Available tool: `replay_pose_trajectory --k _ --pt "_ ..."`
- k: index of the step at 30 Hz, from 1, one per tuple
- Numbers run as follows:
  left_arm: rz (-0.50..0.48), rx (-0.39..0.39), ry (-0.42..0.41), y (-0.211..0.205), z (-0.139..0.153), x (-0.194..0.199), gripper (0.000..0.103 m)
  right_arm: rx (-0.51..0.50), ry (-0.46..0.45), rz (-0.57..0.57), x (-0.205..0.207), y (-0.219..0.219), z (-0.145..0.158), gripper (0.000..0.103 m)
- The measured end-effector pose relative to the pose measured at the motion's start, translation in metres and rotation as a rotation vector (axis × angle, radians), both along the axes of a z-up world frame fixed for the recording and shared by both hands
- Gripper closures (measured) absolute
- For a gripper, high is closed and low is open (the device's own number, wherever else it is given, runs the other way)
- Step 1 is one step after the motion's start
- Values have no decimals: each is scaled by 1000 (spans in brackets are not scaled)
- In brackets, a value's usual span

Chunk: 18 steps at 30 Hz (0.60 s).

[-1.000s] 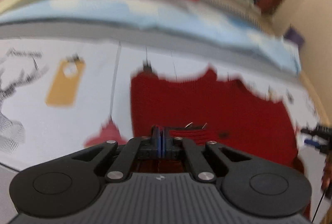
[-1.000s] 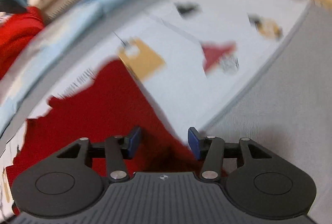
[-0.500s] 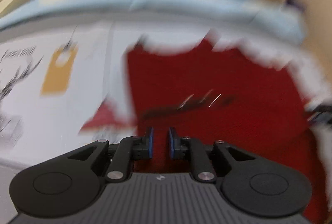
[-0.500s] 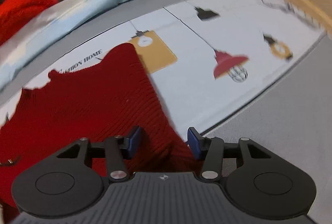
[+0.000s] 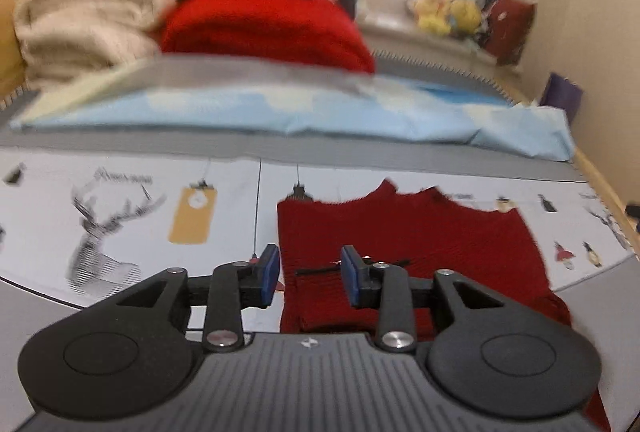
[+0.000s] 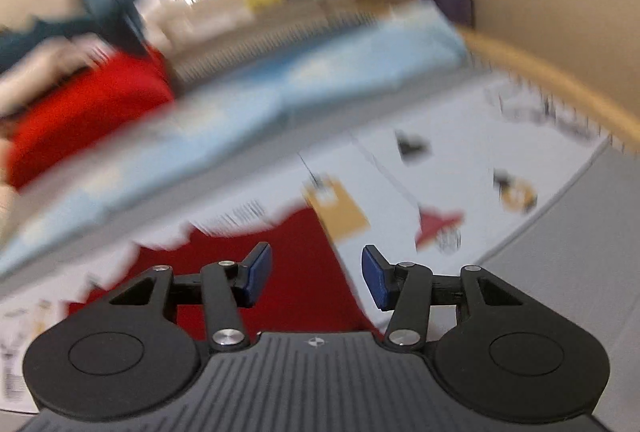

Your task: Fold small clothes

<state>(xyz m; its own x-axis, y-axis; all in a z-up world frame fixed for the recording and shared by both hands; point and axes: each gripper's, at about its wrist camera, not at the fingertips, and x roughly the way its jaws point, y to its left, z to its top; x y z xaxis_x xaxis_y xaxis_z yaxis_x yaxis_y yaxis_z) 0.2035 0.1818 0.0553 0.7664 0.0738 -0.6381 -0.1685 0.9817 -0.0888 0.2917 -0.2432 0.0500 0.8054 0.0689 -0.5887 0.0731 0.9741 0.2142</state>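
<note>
A dark red ribbed knit garment (image 5: 404, 240) lies flat on a white printed sheet (image 5: 120, 216) with deer and lamp drawings, towards the sheet's near edge. The left claw (image 5: 308, 272) hangs over the garment's left edge, jaws apart, gripping nothing. The right claw (image 6: 316, 280) is spread wide over its right edge (image 6: 304, 272), empty. Behind lie a pale blue cloth (image 5: 320, 111) and folded red and cream knitwear (image 5: 264, 23).

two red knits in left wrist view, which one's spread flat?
The dark red sweater by the left gripper, flat on the printed sheet; the brighter red knit is folded behind.
</note>
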Motion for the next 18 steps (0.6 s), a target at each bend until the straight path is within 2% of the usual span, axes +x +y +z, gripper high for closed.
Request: replay_pose_trajectory --k 3,6,9,10,13,14,18 --pt "-29 55 -56 -15 25 -59 57 -15 -119 77 -64 -19 37 46" --pt "-43 55 -85 -27 30 -123 56 -18 -145 102 -123 -49 42 38" --pt "-41 43 -101 -36 23 -179 57 -10 -74 80 -175 -83 20 38" --pt "-45 31 -102 -39 19 -195 60 -5 -61 66 -189 -92 12 38" --pt "-68 10 -72 -45 3 -229 80 3 -2 20 -224 -111 -16 38" --pt "-69 -7 -57 -45 -4 -236 82 18 15 15 -233 -114 -26 39" --pt "-48 -41 -2 -44 -31 -254 83 92 104 -6 -244 -126 -57 48"
